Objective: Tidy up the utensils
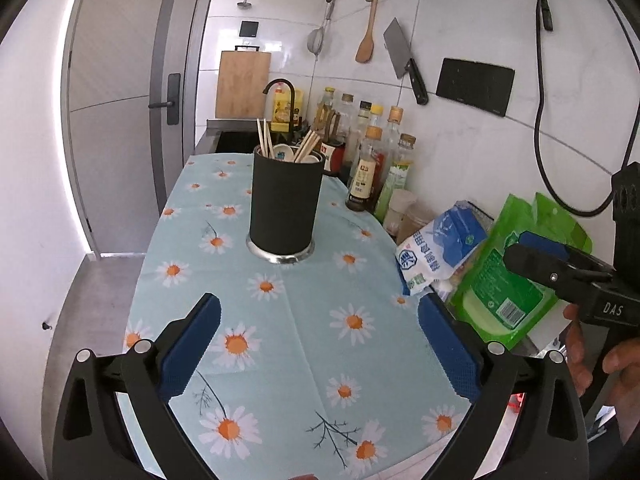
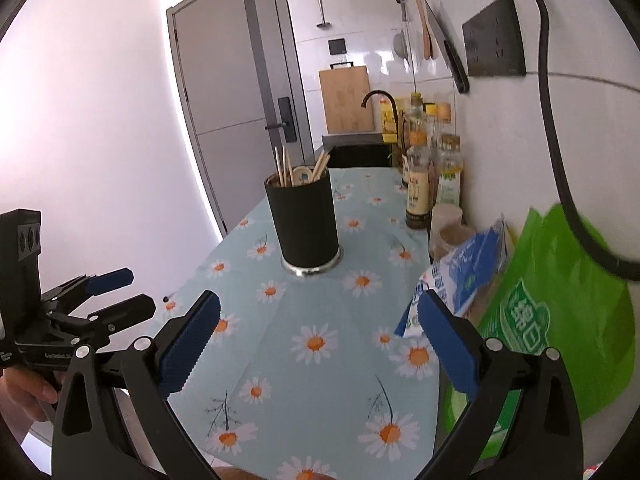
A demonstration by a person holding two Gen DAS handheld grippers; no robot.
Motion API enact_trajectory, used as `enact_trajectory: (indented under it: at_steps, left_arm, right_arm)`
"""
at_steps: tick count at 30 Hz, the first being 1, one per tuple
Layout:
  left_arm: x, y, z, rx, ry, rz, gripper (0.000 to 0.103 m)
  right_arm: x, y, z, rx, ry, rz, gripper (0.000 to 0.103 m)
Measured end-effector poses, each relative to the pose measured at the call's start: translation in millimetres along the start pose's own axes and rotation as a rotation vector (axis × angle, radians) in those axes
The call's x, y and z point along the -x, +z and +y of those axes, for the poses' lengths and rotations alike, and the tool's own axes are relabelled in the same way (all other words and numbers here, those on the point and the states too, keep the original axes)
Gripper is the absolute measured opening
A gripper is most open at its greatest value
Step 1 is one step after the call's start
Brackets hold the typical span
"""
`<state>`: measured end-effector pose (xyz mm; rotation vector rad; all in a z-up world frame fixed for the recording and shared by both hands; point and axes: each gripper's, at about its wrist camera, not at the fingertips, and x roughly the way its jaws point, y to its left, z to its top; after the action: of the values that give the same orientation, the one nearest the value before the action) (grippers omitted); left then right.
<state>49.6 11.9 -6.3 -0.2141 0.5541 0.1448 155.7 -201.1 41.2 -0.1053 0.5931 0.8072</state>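
The tall black cylindrical utensil holder with a steel base ring (image 1: 285,208) stood upright on the pale blue daisy-print tablecloth (image 1: 304,320), near the middle of the counter and well ahead of both tools. Its long axis ran vertical, mouth up; the wooden chopsticks (image 1: 265,138) and a pale spoon (image 1: 280,154) inside leaned outward against the rim, tips up. The left gripper (image 1: 318,344) was spread wide and held nothing — likewise the right gripper (image 2: 318,340). Judging from this, the holder looked top-heavy: a careless push high on its wall could tip it and spill the sticks. The white-and-blue salt bag (image 1: 436,252) and green plastic pouch (image 1: 508,276) crowded the right edge, so a wide swing might snag them.
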Motion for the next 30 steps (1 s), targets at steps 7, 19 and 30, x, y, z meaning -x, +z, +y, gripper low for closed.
enact_trajectory:
  at_steps: [7,19,30]
  left_arm:
    - [-3,-10,-10,-0.023,0.015,0.022,0.096]
    - [-1,-16,-8,-0.025,0.021,0.043,0.096]
    - [-4,-20,0,-0.014,0.005,0.058,0.096]
  right_arm:
    - [-2,-13,-3,-0.023,0.011,0.024,0.098]
    - [-5,-21,1,-0.019,0.01,0.028,0.098]
    - [-13,-25,4,-0.019,-0.002,0.056,0.098]
